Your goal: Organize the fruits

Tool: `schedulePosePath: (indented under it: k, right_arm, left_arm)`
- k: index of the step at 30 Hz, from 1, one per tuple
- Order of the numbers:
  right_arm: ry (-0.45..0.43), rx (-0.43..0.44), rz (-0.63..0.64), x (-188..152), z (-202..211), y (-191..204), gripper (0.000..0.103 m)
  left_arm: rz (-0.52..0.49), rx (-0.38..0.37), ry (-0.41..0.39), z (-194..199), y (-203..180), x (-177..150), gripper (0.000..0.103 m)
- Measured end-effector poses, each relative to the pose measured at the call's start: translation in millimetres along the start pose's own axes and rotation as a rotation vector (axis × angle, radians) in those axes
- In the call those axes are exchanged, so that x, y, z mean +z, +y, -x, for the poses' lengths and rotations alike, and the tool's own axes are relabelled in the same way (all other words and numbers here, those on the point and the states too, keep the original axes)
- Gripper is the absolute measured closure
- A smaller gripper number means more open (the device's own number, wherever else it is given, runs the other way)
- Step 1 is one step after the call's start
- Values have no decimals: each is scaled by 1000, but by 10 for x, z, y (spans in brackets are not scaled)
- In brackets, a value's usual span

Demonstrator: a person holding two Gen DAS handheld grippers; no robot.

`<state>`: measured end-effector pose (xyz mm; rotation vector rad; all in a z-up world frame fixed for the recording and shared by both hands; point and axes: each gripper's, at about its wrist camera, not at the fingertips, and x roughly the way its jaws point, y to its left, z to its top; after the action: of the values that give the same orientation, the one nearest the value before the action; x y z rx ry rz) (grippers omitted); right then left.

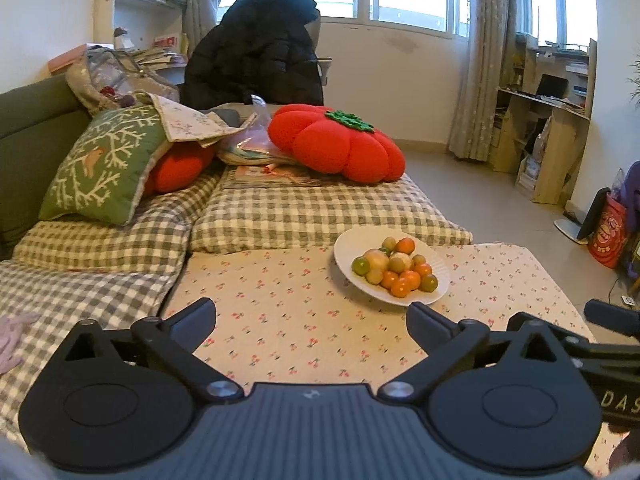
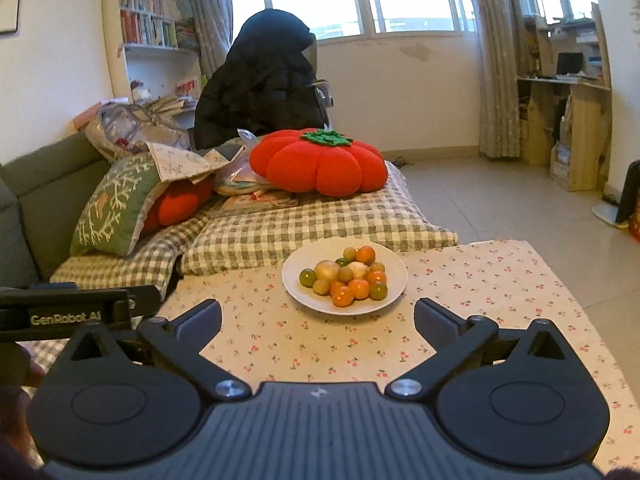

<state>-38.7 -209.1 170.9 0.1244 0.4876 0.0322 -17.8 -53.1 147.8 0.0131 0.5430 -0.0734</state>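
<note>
A white plate (image 1: 348, 246) (image 2: 394, 270) sits on a table covered by a cherry-print cloth (image 1: 280, 300) (image 2: 480, 280). It holds a heap of several small fruits (image 1: 394, 266) (image 2: 346, 276): orange, green and pale yellow ones. My left gripper (image 1: 312, 314) hovers over the cloth, short of the plate and a little to its left, jaws wide open with nothing between them. My right gripper (image 2: 318, 316) is open too, empty, with the plate straight ahead just beyond its fingertips. Each gripper's body shows at the edge of the other's view.
Behind the table lies bedding in grey check (image 1: 312, 212) with a red tomato-shaped cushion (image 1: 336, 142) (image 2: 318, 164), a green cushion (image 1: 100, 164) and piled cloth. A dark coat (image 1: 256, 48) hangs over a chair. Wooden shelves (image 1: 544, 120) stand at the right across tiled floor.
</note>
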Motion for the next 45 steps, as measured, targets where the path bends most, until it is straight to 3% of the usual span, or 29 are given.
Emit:
schedulePosePath:
  k: [7, 45]
  right_arm:
    - [-4, 8, 22, 18, 74, 78, 0]
    - [24, 19, 7, -40, 106, 123, 0]
  left_arm:
    - [23, 2, 32, 92, 84, -82, 7]
    - [-31, 49, 32, 167, 16, -95, 7]
